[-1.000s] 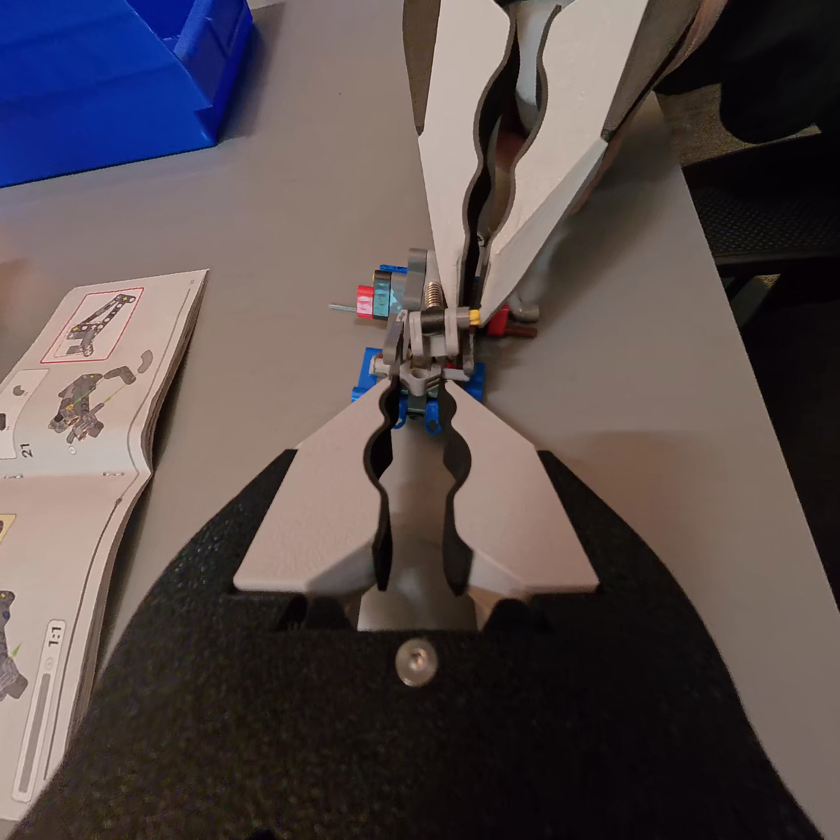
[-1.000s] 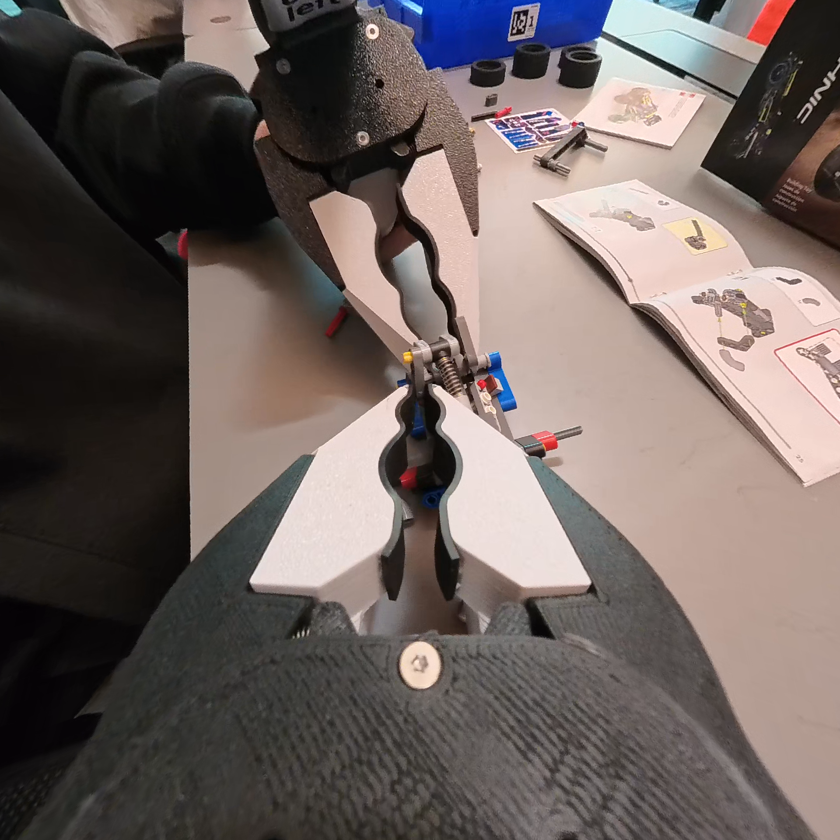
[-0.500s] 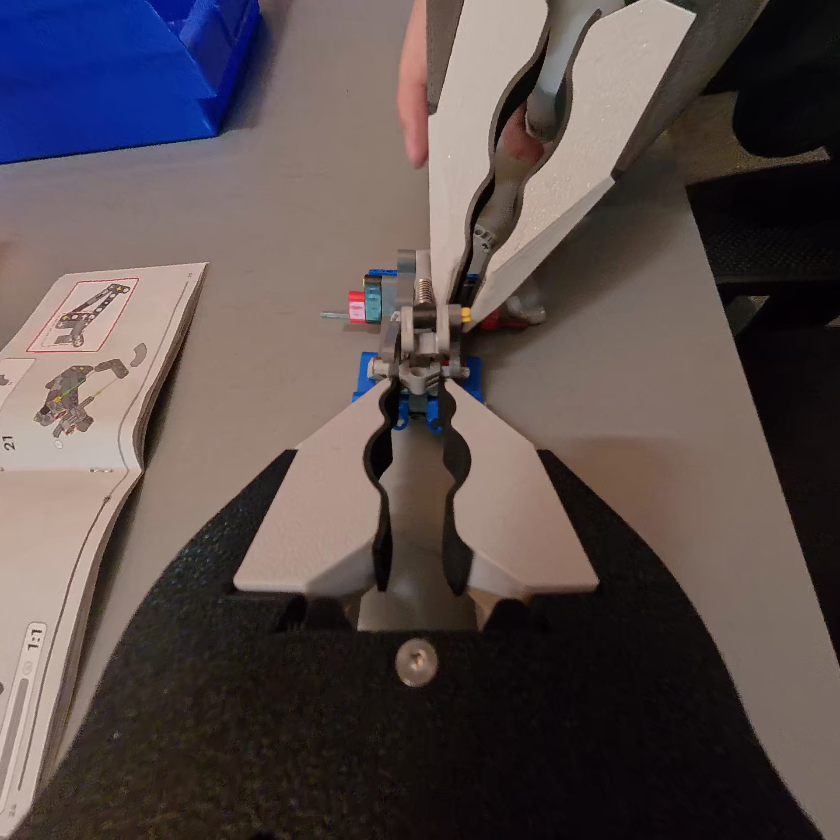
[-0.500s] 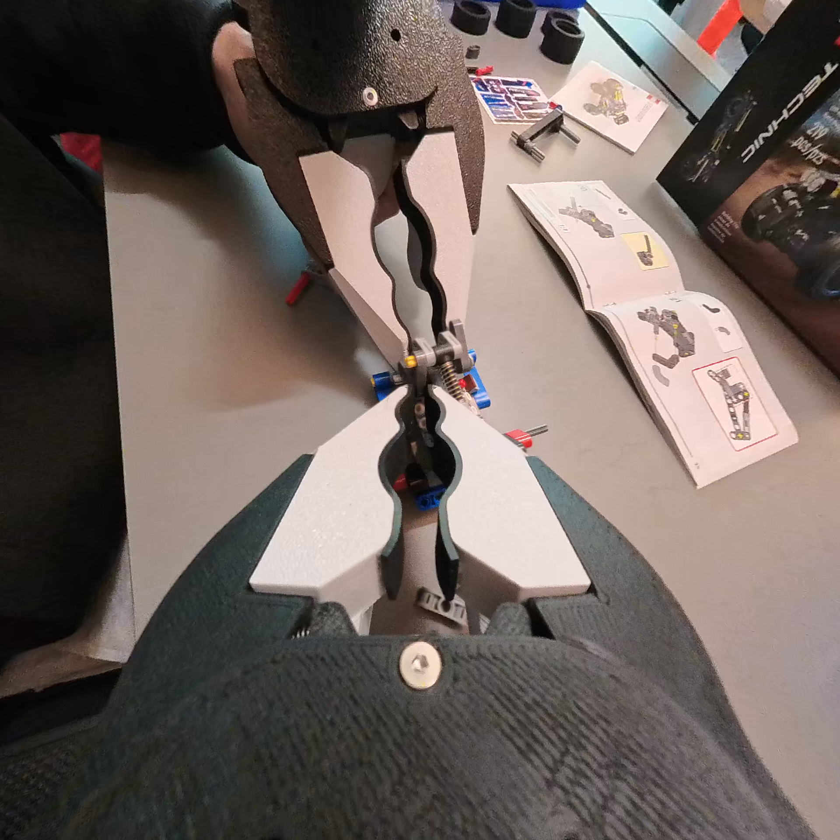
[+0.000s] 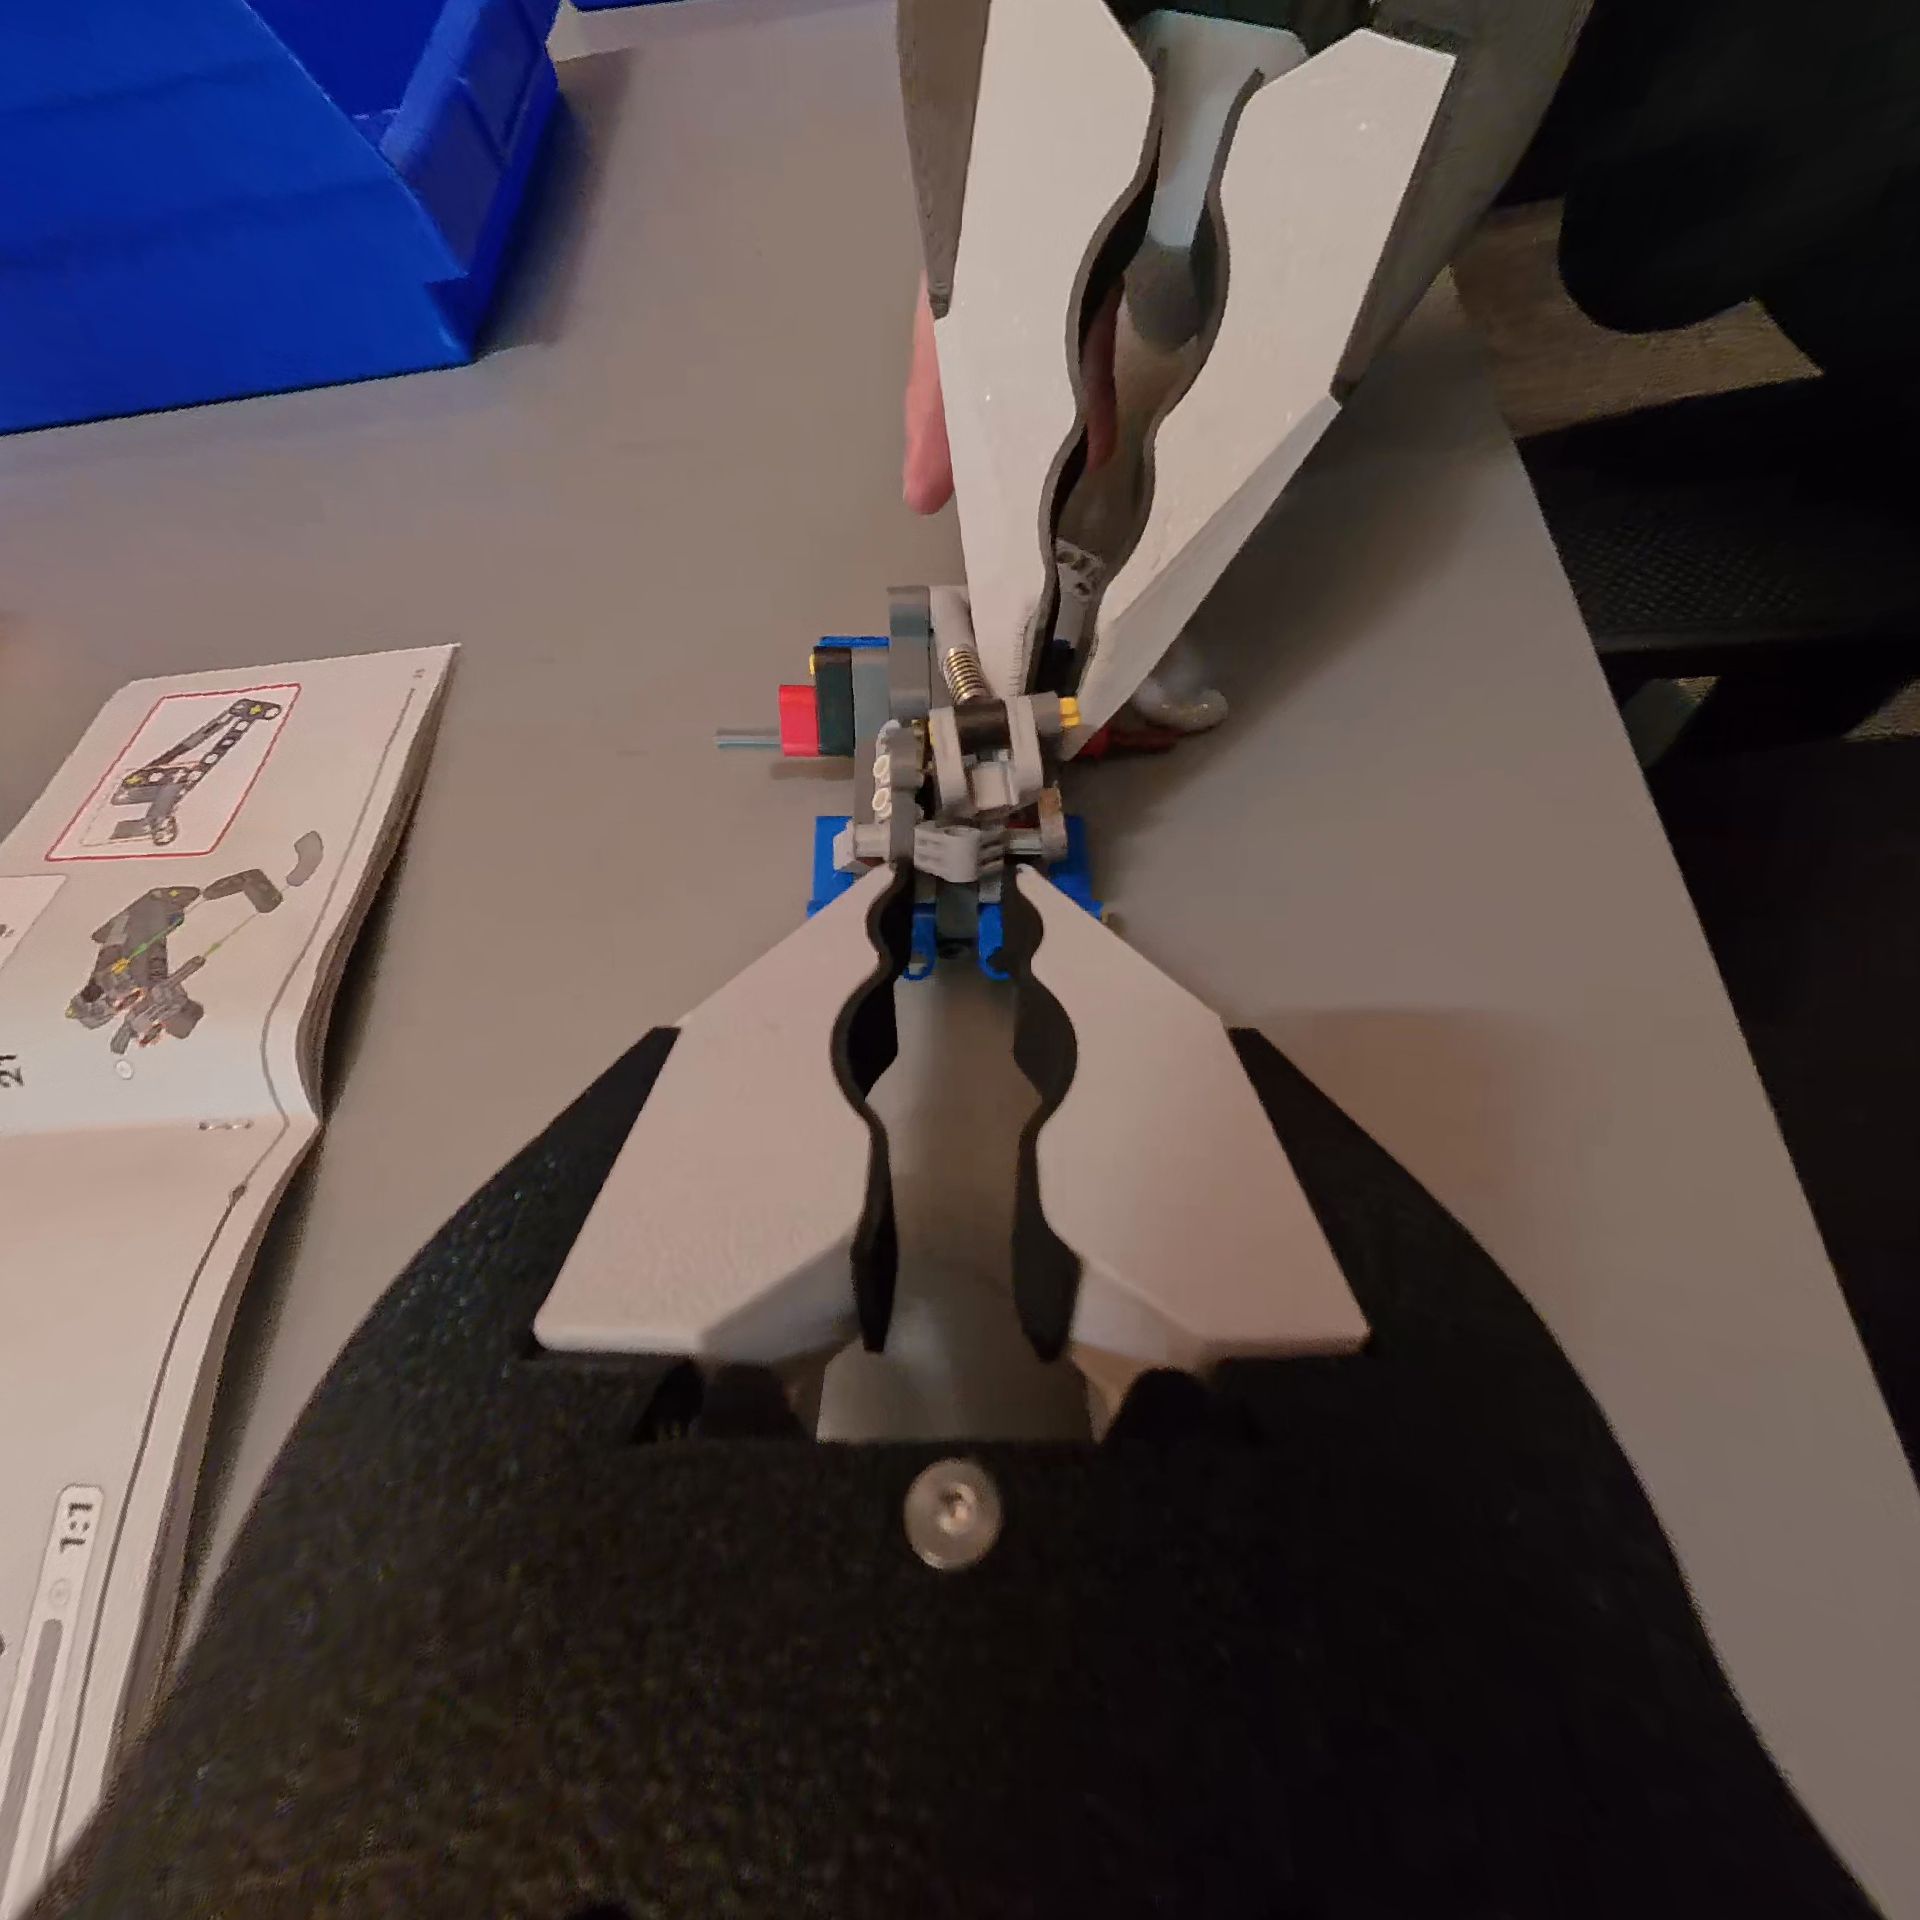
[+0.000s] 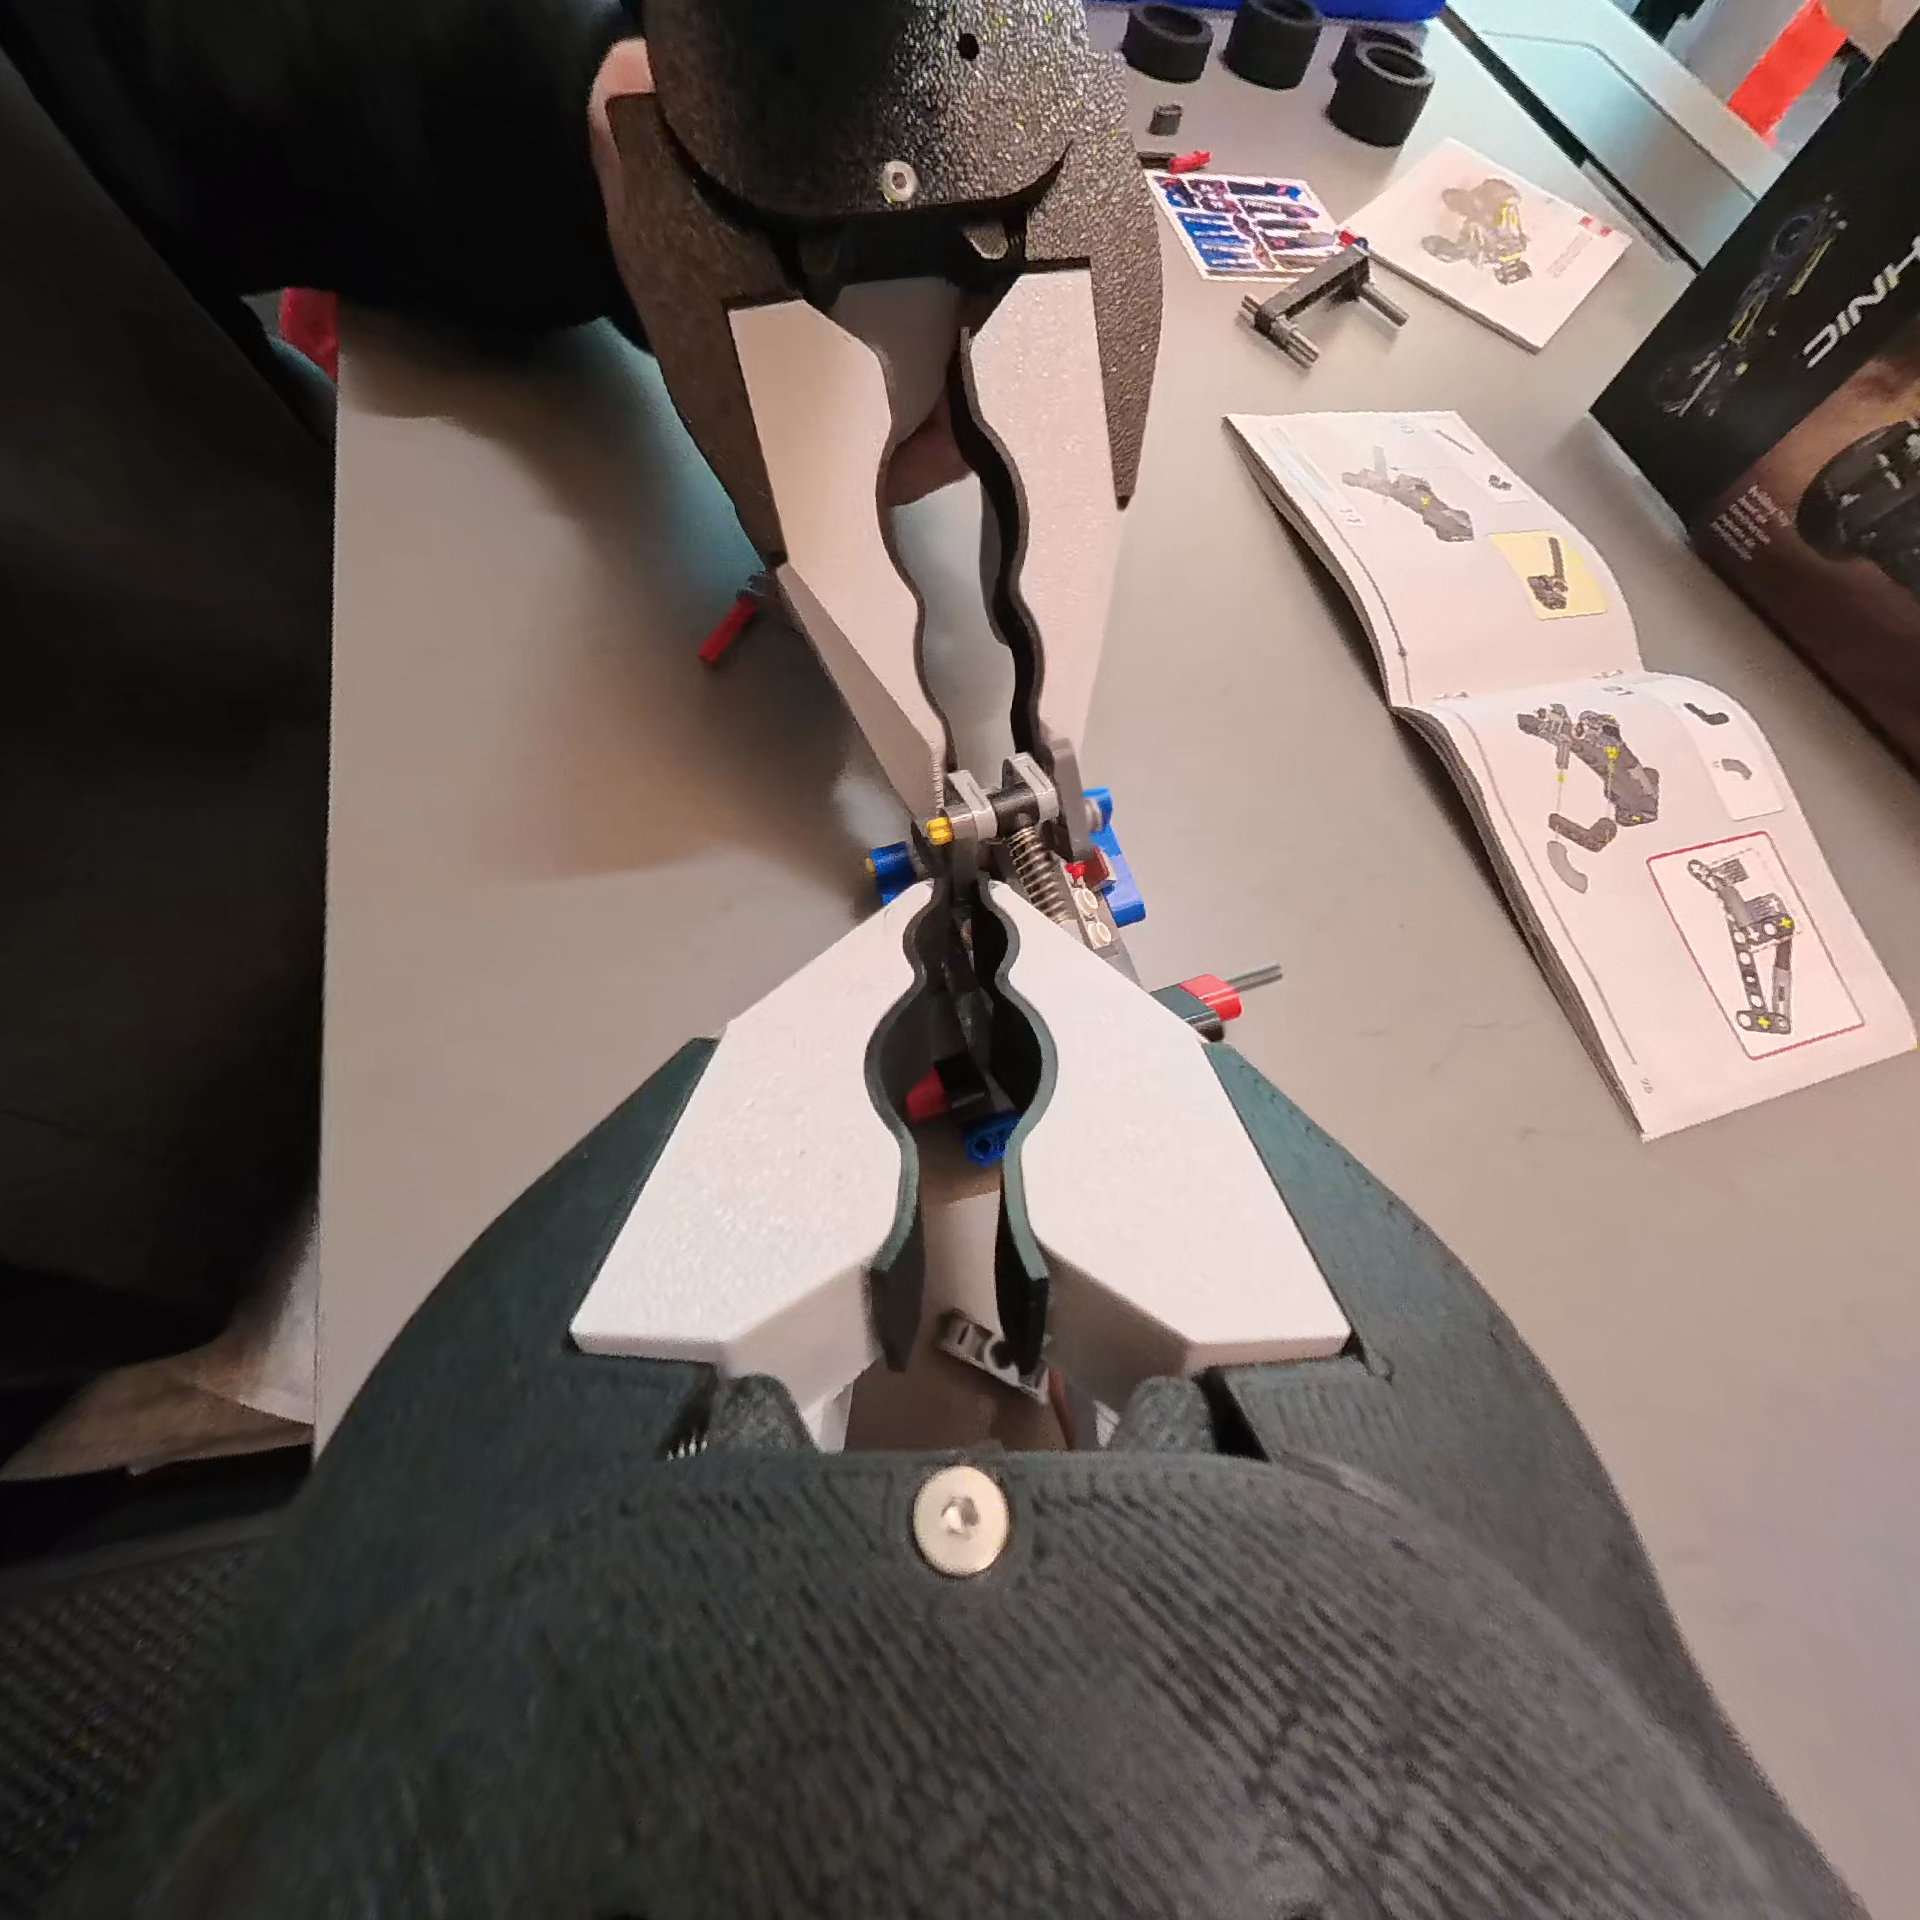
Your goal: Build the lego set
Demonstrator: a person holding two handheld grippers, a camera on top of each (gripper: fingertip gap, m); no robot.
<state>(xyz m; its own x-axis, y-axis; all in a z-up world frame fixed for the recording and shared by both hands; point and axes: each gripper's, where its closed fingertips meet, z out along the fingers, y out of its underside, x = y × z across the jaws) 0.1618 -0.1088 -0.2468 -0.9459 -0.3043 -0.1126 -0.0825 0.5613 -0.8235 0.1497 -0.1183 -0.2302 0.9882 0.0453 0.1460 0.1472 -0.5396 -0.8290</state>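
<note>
Between the earlier frames and this one the right hand-held gripper [image 6: 961, 894] had tipped more upright over the model, so that in the left wrist view its grey fingers [image 5: 1023, 416] stood taller and nearer the top edge, with a fingertip of the person's hand [image 5: 925, 436] showing beside them. Little else had shifted.

Both tools met at a small brick-built assembly [image 5: 940, 790] of grey beams on a blue base, resting on the grey desk [image 5: 623, 520] near its right edge. The left hand-held gripper [image 5: 954, 883] was narrowed onto the near end of the model — its two tips pressed against the sides of a light grey cross-piece above the blue base. The right hand-held gripper was pinched on a thin dark grey beam [image 6: 961, 914] that ran upright between its pads, just below a yellow pin [image 6: 938, 828] and beside a coiled metal spring [image 6: 1034, 857]. A red bush on a thin grey axle [image 5: 795, 717] stuck out from the model's left side.

An open instruction booklet [image 5: 208, 831] lay on the desk to the left, and blue storage bins [image 5: 208, 187] stood beyond it. In the right wrist view a sticker sheet [image 6: 1242, 223], a folded leaflet [image 6: 1486, 239], black tyres [image 6: 1273, 42], a dark frame piece [image 6: 1325, 301], a loose red pin [image 6: 727, 629] and a dark printed box [image 6: 1808, 416] were spread farther off.
</note>
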